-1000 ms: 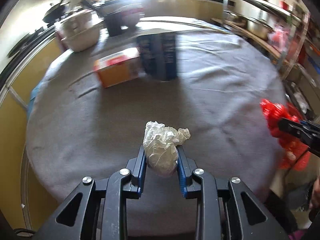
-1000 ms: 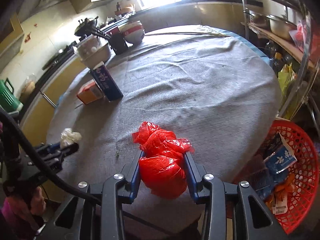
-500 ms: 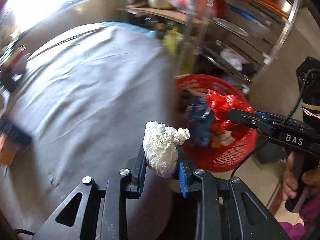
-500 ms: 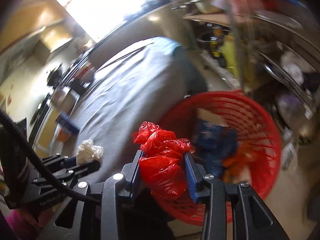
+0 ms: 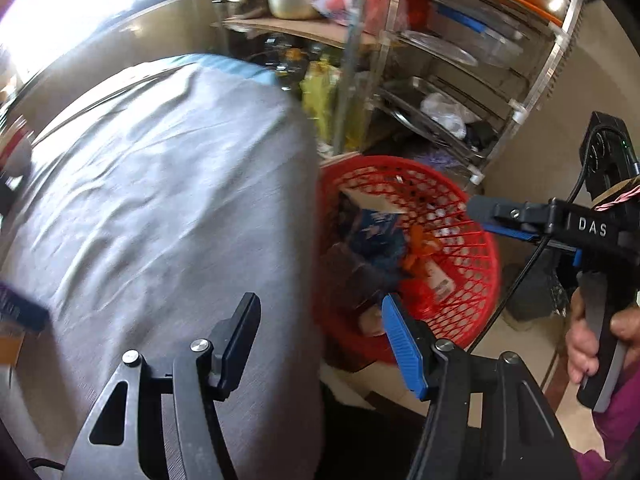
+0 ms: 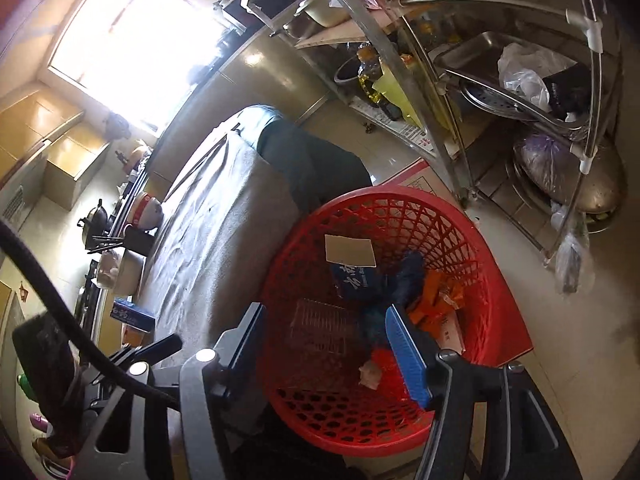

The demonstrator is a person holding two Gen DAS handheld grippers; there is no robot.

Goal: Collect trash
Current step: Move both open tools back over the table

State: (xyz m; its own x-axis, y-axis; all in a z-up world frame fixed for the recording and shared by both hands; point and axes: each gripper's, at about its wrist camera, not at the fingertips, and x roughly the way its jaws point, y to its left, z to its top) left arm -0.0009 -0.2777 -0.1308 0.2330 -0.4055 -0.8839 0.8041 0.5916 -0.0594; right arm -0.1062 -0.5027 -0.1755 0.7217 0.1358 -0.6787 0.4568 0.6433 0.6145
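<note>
A red mesh basket (image 6: 476, 240) stands on the floor beside the round table; it also shows in the left wrist view (image 5: 476, 272). It holds a blue carton (image 6: 356, 276), orange wrappers (image 6: 436, 300), the red plastic bag (image 6: 382, 360) and the white crumpled wad (image 6: 370, 374). My right gripper (image 6: 324, 344) is open and empty right above the basket. My left gripper (image 5: 320, 328) is open and empty at the table's edge, beside the basket. The right gripper's fingers (image 5: 500, 216) reach over the basket's far rim in the left wrist view.
The round table with a grey cloth (image 5: 160, 184) fills the left. A blue box (image 6: 132, 314) and bowls (image 6: 146, 210) stand on its far side. A steel shelf rack (image 6: 500, 60) with pots and bags stands just behind the basket. Tiled floor (image 6: 580, 340) lies to the right.
Both grippers have opened over the basket. The white wad and the red bag have dropped into it. Both grippers swung from the table toward the basket.
</note>
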